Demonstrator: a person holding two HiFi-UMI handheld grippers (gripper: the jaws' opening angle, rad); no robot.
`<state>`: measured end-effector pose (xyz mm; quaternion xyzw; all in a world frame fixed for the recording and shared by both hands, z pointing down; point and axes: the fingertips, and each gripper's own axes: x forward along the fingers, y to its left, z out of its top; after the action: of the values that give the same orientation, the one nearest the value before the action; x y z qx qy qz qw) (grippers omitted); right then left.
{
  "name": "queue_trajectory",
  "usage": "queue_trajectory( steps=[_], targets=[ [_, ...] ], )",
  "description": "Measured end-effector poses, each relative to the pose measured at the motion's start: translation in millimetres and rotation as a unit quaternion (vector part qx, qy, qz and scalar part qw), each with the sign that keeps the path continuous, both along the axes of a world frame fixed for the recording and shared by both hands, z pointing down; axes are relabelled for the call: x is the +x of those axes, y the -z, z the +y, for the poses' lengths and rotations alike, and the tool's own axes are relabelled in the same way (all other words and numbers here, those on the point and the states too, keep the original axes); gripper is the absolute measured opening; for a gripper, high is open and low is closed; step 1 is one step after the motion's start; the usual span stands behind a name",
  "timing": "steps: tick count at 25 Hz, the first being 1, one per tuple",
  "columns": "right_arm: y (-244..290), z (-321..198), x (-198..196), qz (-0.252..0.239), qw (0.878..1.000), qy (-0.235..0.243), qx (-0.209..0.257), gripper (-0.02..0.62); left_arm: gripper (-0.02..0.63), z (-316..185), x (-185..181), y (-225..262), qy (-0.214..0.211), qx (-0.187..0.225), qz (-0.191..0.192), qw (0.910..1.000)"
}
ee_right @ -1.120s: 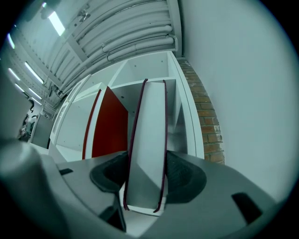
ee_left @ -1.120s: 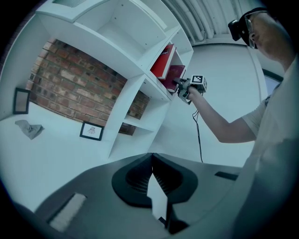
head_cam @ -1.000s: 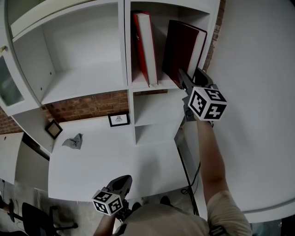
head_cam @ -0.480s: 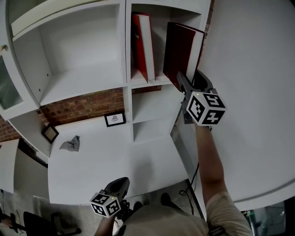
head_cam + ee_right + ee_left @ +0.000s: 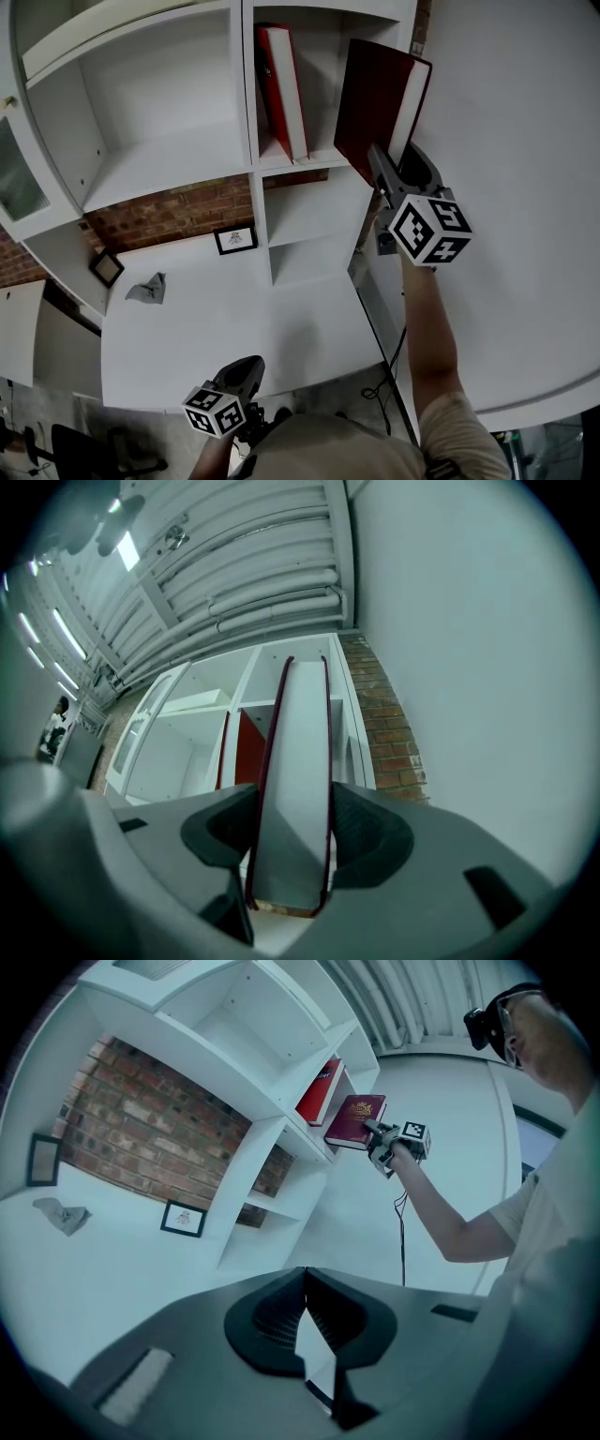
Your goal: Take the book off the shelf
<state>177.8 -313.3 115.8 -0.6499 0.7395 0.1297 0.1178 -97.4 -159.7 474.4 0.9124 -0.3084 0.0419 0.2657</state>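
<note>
A dark red book (image 5: 375, 98) with white page edges is tilted and clamped at its lower corner in my right gripper (image 5: 394, 157), just in front of the upper right shelf compartment. In the right gripper view the book (image 5: 300, 724) fills the gap between both pads. In the left gripper view the same book (image 5: 354, 1121) hangs at the shelf's edge. A brighter red book (image 5: 279, 89) still stands in that compartment. My left gripper (image 5: 249, 370) hangs low below the desk's front edge, jaws shut (image 5: 302, 1274) and holding nothing.
The white shelf unit (image 5: 251, 122) stands on a white desk (image 5: 234, 323) against a brick wall. Two small framed pictures (image 5: 236, 240) (image 5: 106, 267) and a crumpled grey cloth (image 5: 148, 289) lie on the desk. A white wall is close on the right, with a black cable (image 5: 394, 366) beside it.
The right gripper has drawn the dark red book out of the compartment, toward me and to the right. The left gripper has stayed low and shut.
</note>
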Motion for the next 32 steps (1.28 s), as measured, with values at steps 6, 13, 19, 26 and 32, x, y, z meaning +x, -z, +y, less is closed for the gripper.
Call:
queue_trajectory(
  steps=[6,13,19,26,32],
  targets=[
    [4,6,25,-0.004,0.999,0.03,0.018,0.206,0.003,11,40,5,0.012,0.004,-0.006,0.9999],
    [-2,20,44,-0.019,0.995,0.095,0.01,0.207,0.003,22,80,9,0.021,0.003,-0.012,0.9997],
    [-24,34,62,-0.04,0.99,0.137,-0.011,0.207,0.003,32,104,8,0.03,0.0,-0.021,0.9993],
    [-44,59,79,-0.078,0.979,0.184,-0.037,0.207,0.003,48,124,10,0.03,0.005,-0.041,0.9987],
    [-59,69,91,-0.103,0.967,0.226,-0.062,0.207,0.003,63,119,7,0.076,-0.007,-0.057,0.9955]
  ],
)
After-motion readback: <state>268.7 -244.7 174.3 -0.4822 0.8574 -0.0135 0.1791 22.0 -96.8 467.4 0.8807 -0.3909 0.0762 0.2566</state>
